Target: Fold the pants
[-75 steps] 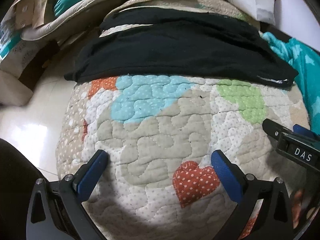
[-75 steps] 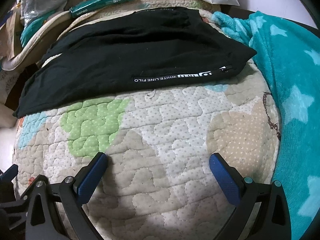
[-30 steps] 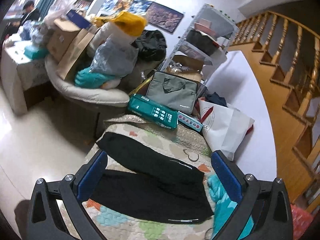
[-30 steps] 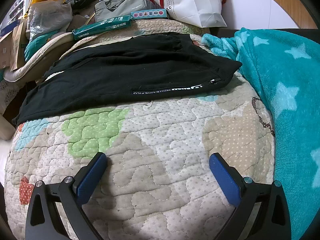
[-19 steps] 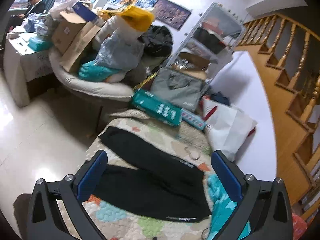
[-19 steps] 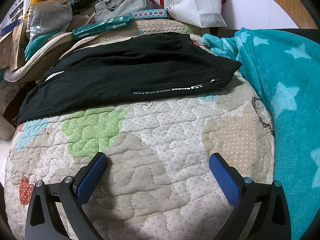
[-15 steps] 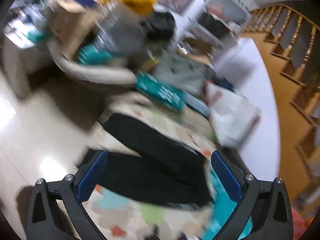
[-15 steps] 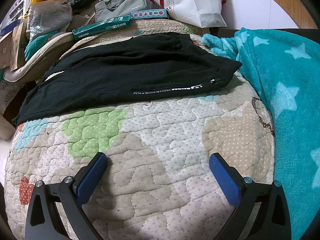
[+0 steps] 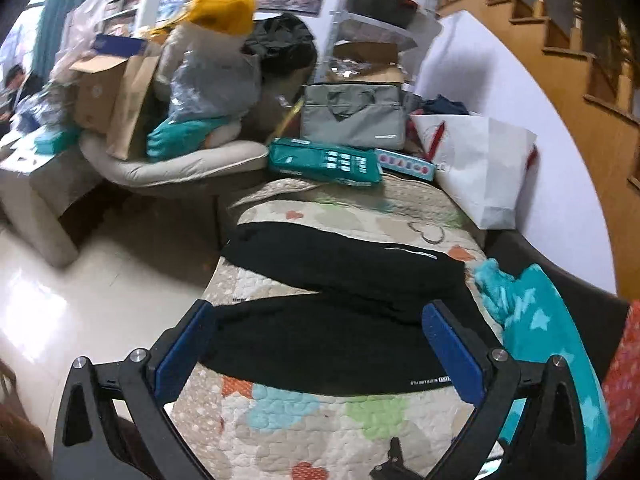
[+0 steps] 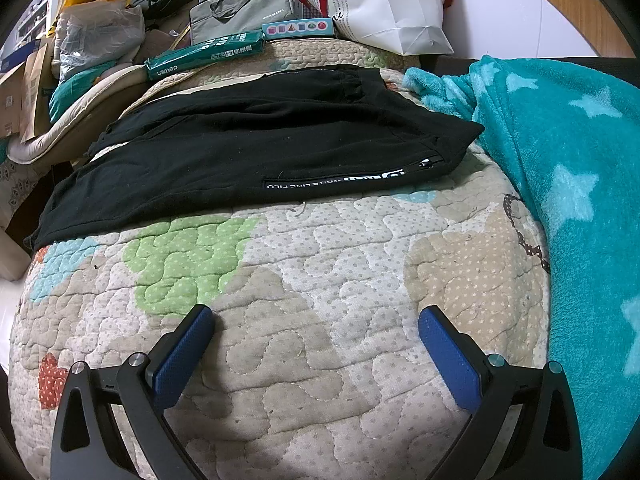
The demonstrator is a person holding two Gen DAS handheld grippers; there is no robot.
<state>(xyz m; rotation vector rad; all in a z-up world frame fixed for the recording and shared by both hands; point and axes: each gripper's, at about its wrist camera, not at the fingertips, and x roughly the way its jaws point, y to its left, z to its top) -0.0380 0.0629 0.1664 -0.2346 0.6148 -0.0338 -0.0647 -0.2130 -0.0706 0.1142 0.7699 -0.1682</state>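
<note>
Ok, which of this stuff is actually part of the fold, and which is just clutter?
Job:
black pants, spread flat
quilted cover beneath them
left gripper and right gripper, jaws open

Clutter:
teal star blanket
green paper pack
grey laptop bag
white shopping bag

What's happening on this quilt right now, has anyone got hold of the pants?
Not yet. The black pants lie spread flat on the patchwork quilt, legs apart, unfolded. The right hand-held gripper hovers open low over the bare quilt, short of the pants. The left hand-held gripper is open too, raised higher and looking down at the pants. A teal star blanket lies beside the waistband.
</note>
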